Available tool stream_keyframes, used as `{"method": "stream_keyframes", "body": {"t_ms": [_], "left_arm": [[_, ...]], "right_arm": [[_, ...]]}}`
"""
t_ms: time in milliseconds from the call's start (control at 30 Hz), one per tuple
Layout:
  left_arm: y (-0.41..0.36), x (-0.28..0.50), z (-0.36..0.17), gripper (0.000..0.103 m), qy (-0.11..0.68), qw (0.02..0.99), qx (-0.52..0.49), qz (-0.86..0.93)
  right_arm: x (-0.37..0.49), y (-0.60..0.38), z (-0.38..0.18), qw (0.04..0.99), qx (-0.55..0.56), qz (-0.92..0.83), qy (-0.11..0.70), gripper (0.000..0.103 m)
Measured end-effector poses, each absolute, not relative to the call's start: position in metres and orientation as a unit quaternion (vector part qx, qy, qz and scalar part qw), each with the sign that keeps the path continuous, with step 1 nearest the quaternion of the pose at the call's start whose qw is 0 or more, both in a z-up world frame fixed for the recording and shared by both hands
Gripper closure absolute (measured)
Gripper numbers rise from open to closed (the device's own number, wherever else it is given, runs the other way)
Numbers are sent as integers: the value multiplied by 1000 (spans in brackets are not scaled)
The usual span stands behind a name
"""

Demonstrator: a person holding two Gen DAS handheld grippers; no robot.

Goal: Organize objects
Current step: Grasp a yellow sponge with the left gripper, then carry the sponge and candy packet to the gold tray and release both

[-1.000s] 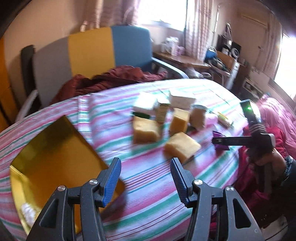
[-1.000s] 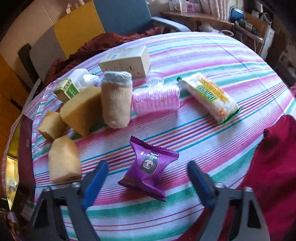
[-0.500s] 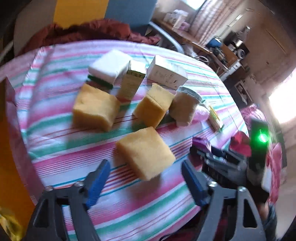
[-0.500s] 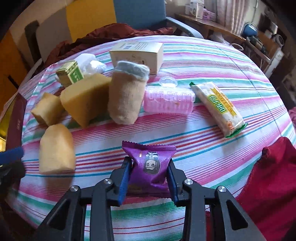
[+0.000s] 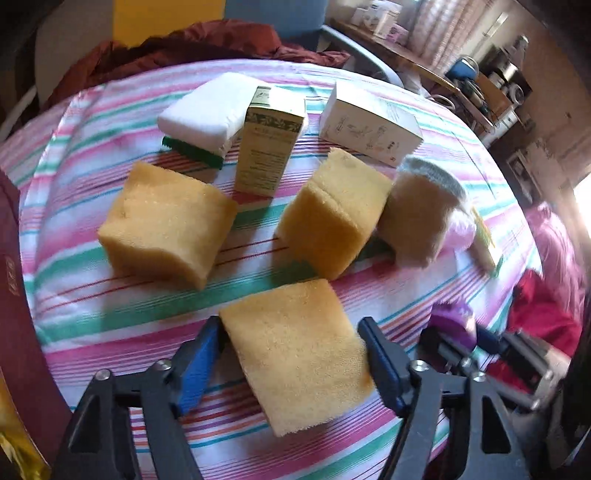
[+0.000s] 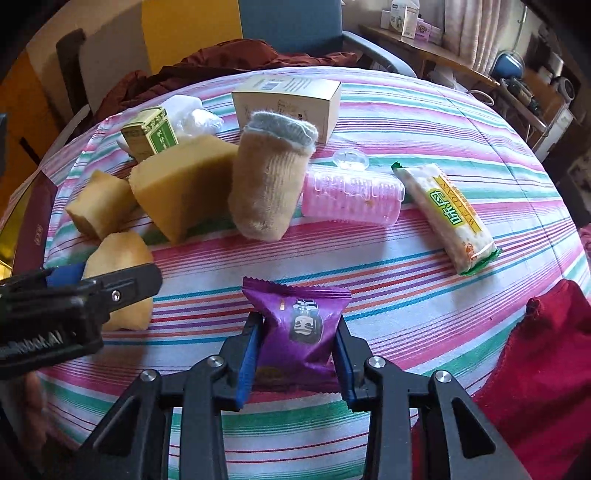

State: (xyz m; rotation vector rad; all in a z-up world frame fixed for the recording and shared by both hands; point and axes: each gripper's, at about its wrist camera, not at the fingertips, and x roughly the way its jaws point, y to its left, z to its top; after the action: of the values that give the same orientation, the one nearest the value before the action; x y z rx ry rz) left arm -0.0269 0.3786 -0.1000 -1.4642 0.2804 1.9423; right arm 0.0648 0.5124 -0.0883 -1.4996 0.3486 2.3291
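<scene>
Two grippers are in view and I report both. My right gripper (image 6: 297, 350) has its blue fingers (image 6: 246, 360) pinching the purple snack packet (image 6: 301, 328) from both sides, at the near edge of the desk (image 6: 424, 280), which carries a striped cloth. My left gripper (image 5: 291, 354) straddles the nearest yellow sponge block (image 5: 295, 354); its fingers (image 5: 197, 363) are closing on the block, the left pad against the block's left corner and the right pad at its right edge, though I cannot tell whether they press yet. In the right wrist view this left gripper (image 6: 79, 291) enters from the left, over the same sponge block (image 6: 118, 266).

Past the near block, two more sponge blocks sit apart: one to the left (image 5: 166, 225) and one at centre (image 5: 332, 214). Just right of the centre block stands a tan knitted sleeve with a grey cuff (image 6: 269, 177), tilted. Right of that lies a pink ribbed cylinder (image 6: 352, 199) on its side, then a long cracker packet with green ends (image 6: 447, 218), lying diagonally. A small clear object (image 6: 350, 159) sits just beyond the pink cylinder.

Farther back, a small green-printed carton (image 5: 271, 147) stands upright between a white sponge with a green scouring base (image 5: 207, 114) on the left and a white box (image 5: 369, 123) on the right.

At the left edge, a maroon box with a gold interior (image 5: 18, 295) borders the desk. At the near right, red fabric (image 6: 535, 350) overlaps the desk edge. Beyond the desk is a chair (image 6: 288, 26) with dark red cloth (image 6: 229, 59) draped on it.
</scene>
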Motion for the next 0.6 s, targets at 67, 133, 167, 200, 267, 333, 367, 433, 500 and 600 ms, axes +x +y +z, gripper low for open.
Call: {"method": "stream_keyframes", "body": {"t_ms": [67, 133, 167, 200, 267, 333, 367, 433, 500, 600], "left_arm": [[372, -21, -99, 39, 121, 358, -550, 745], [362, -16, -97, 44, 122, 371, -541, 745], [357, -14, -95, 44, 125, 370, -536, 749], [351, -11, -93, 45, 132, 369, -530, 752], [338, -6, -88, 45, 131, 374, -521, 756], [322, -2, -78, 45, 127, 377, -508, 764], [315, -1, -73, 45, 126, 377, -502, 768], [295, -3, -60, 45, 113, 374, -491, 779], [275, -2, -49, 45, 101, 370, -480, 789], [245, -14, -28, 45, 89, 351, -464, 809]], "right_arm": [[65, 510, -88, 171, -527, 824, 119, 67], [66, 508, -86, 167, -525, 827, 116, 67], [66, 507, -85, 164, -523, 828, 115, 67], [67, 506, -84, 159, -519, 831, 118, 67], [66, 503, -80, 145, -509, 840, 120, 67], [65, 498, -77, 130, -499, 848, 119, 67], [66, 495, -74, 120, -494, 853, 122, 67], [67, 489, -69, 96, -478, 864, 126, 67], [69, 479, -62, 74, -467, 872, 126, 67], [64, 463, -55, 43, -459, 879, 125, 67]]}}
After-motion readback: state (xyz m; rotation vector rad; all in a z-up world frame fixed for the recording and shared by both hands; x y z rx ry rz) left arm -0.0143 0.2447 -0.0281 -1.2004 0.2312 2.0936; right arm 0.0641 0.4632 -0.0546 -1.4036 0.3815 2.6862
